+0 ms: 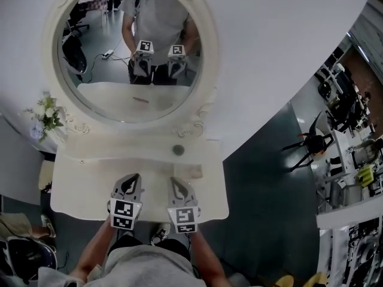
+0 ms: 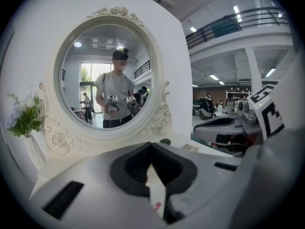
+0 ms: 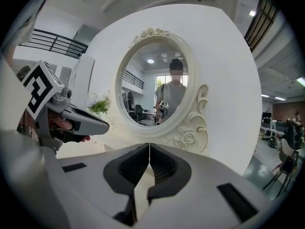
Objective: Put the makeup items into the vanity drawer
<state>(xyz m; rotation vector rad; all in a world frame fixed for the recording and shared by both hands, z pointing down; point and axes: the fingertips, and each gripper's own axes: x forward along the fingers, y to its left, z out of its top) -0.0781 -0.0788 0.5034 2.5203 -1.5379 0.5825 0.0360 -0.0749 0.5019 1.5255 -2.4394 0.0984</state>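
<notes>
- My left gripper (image 2: 151,147) has its jaws pressed together at the tips, with nothing pinched between them. It hangs over the front part of the desk (image 1: 84,190), left of centre.
- Through the narrow gap below those tips I see the white desk top and a small pink speck (image 2: 156,205) — I cannot tell what it is.
- My right gripper (image 3: 150,149) is also pressed together and empty. It sits just beside the left one, over the front of the desk toward the right, and both point at the mirror (image 1: 149,94).
- A dark round item (image 1: 178,150) rests on the raised back ledge (image 1: 108,151) of the desk, below the mirror's lower right curve and well apart from both grippers.
- A flat pale item (image 1: 192,172) lies on the desk near its right edge, just ahead of the right gripper's tips. I cannot tell from here whether they touch.
- A bunch of flowers (image 1: 46,115) stands at the back left corner, beside the mirror frame.
- The mirror reflects the person holding both grippers side by side.
</notes>
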